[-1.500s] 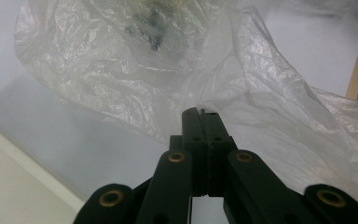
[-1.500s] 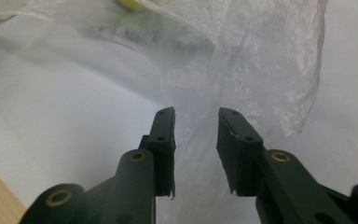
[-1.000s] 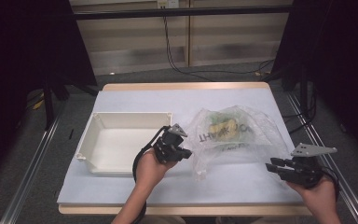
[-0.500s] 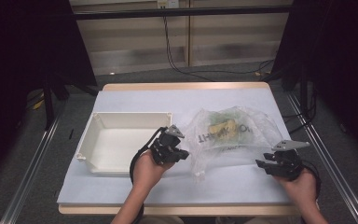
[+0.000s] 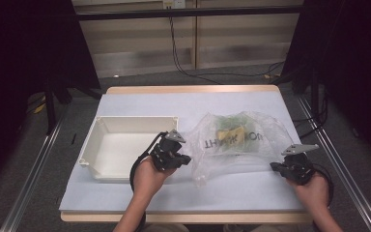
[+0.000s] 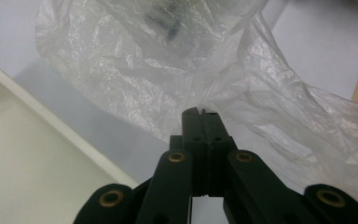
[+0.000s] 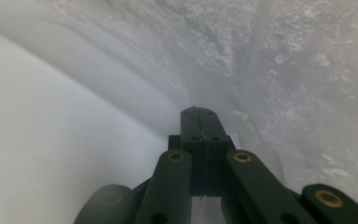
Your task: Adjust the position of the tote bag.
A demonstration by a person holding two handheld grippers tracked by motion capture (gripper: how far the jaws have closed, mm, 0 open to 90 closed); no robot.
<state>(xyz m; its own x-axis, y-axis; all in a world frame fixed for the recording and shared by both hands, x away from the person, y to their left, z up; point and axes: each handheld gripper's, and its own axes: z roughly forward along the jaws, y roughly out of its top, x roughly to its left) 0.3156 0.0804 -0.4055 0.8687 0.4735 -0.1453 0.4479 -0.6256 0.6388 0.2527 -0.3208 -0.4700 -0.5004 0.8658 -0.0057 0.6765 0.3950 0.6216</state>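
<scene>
White bin (image 5: 107, 145) at left-centre of high view, long side running left-right, on table (image 5: 140, 104). Left gripper (image 5: 187, 158) just right of bin, jaws together, pinching left edge of clear plastic bag (image 5: 241, 145); film bunched at tips in left gripper view (image 6: 200, 111). Bag centre-right, crumpled, long axis left-right, print upside down, yellow-green contents (image 5: 231, 131) toward far side. Right gripper (image 5: 273, 166) lower right at bag's right edge, jaws just closed; film between tips – can't tell.

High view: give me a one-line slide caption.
Both grippers, left gripper and right gripper, shut at opposite edges of the clear plastic bag, beside a white bin.
</scene>
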